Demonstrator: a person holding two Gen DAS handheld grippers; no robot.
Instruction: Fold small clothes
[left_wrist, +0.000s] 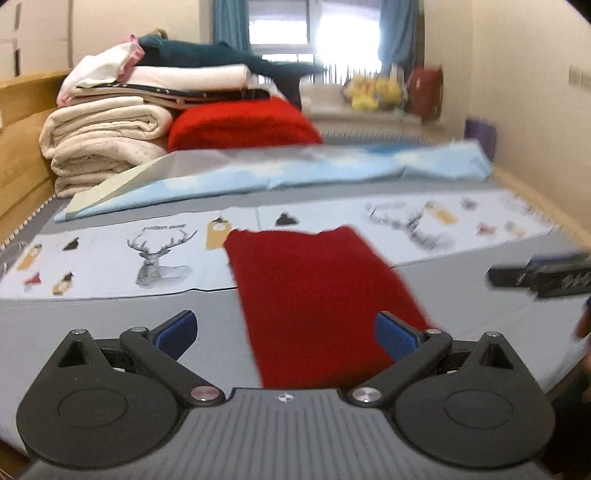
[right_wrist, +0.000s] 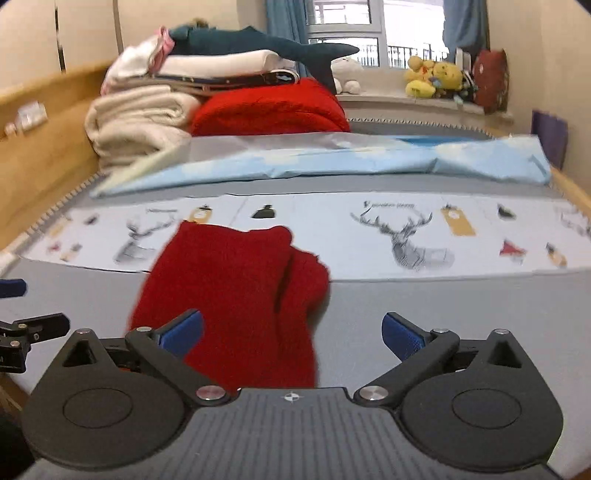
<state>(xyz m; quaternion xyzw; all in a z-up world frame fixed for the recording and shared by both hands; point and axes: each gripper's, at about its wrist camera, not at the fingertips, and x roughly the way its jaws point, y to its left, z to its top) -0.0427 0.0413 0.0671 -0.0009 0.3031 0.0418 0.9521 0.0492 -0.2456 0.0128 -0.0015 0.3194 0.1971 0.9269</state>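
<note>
— What sort of room is it?

— A bedroom with plain cream walls (right_wrist: 524, 55). A wooden bed frame (right_wrist: 44, 155) runs along the left side, and a grey mattress cover (right_wrist: 443, 306) lies over the bed.

— And at the far end?

— A bright window (right_wrist: 402, 26) flanked by blue curtains (right_wrist: 284, 22), daylight glaring through it. Yellow plush toys (right_wrist: 432, 79) sit on the pale windowsill (right_wrist: 388, 101).

— Anything stacked on the bed?

— A pile of folded cream blankets (right_wrist: 136, 118), with a thick red quilt (right_wrist: 269, 110) just beside it.

Home bedroom, bed (right_wrist: 443, 295), folded blankets (right_wrist: 136, 114), plush toys (right_wrist: 432, 79)
</note>
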